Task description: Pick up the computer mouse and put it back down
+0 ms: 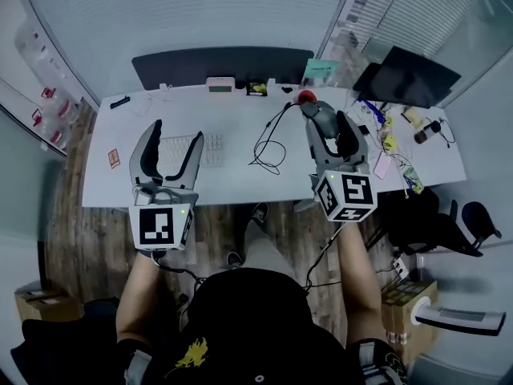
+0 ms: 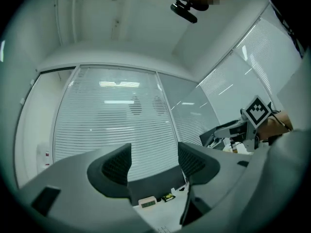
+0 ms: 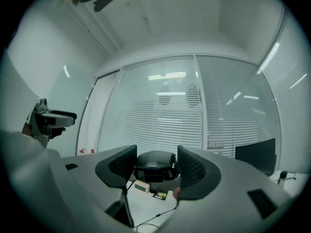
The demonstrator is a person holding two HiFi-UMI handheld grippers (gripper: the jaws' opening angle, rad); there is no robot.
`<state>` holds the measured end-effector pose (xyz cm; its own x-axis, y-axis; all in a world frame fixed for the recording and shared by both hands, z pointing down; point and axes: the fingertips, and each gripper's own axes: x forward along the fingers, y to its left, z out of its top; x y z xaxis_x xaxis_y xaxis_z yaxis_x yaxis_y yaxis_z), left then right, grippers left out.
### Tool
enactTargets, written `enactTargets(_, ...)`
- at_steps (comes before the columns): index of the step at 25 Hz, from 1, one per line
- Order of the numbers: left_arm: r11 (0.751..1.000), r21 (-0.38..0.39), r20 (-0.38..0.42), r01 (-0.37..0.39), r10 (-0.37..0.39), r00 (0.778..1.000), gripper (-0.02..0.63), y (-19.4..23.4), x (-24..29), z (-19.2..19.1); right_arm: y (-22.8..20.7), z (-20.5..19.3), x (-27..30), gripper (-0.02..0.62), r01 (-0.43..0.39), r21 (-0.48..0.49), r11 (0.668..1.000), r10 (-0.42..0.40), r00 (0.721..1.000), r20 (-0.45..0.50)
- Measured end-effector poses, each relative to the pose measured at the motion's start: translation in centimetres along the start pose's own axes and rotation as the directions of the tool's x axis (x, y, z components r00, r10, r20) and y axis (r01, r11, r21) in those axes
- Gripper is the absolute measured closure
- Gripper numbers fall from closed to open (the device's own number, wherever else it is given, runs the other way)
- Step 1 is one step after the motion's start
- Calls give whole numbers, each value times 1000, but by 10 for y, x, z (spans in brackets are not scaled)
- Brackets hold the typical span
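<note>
The dark grey computer mouse (image 1: 320, 112) hangs in the air above the white desk (image 1: 120, 184), held between the two fingers of my right gripper (image 1: 326, 119). In the right gripper view the mouse (image 3: 155, 165) fills the gap between the pads, and its black cable (image 3: 154, 223) trails down to the desk. My left gripper (image 1: 176, 131) is raised over the keyboard (image 1: 202, 149) and is open. Nothing lies between its fingers (image 2: 116, 166) in the left gripper view.
The mouse cable (image 1: 268, 144) loops across the desk's middle. A small clock (image 1: 220, 84) and a red object (image 1: 307, 96) stand at the back edge. A dark monitor (image 1: 409, 74) and clutter fill the right end. An office chair back (image 1: 220, 65) stands behind the desk.
</note>
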<state>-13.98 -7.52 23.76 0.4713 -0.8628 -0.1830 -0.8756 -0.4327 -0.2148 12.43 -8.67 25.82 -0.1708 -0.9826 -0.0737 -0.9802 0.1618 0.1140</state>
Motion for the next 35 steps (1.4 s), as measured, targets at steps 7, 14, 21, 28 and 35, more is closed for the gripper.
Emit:
enactTargets(7,1000,-2,27,8,-8,1000,299,5,12,12,-2,21,3,318,-2,-25,1000,3,999,38)
enactTargets(14,1000,-25,-53,5,-7,999,299,6,43,-34,-20,-18,39,318,-4,-45,999,3,1000,-21)
enactTargets(21,999,-35,-196,-16,9,981,304,0,66,-120,-31,-175,67,318,-22,26,999,28,953,-301)
enactTargets(28,995,-93,-333,-30,-2,943,322,-3,89,-203,-29,-339,71,318,-33,63,997,61,854,-517)
enactTargets(35,989,-143,-428,-25,-39,903,328,-28,98,-248,-18,-451,40,314,-18,154,988,111,776,-621)
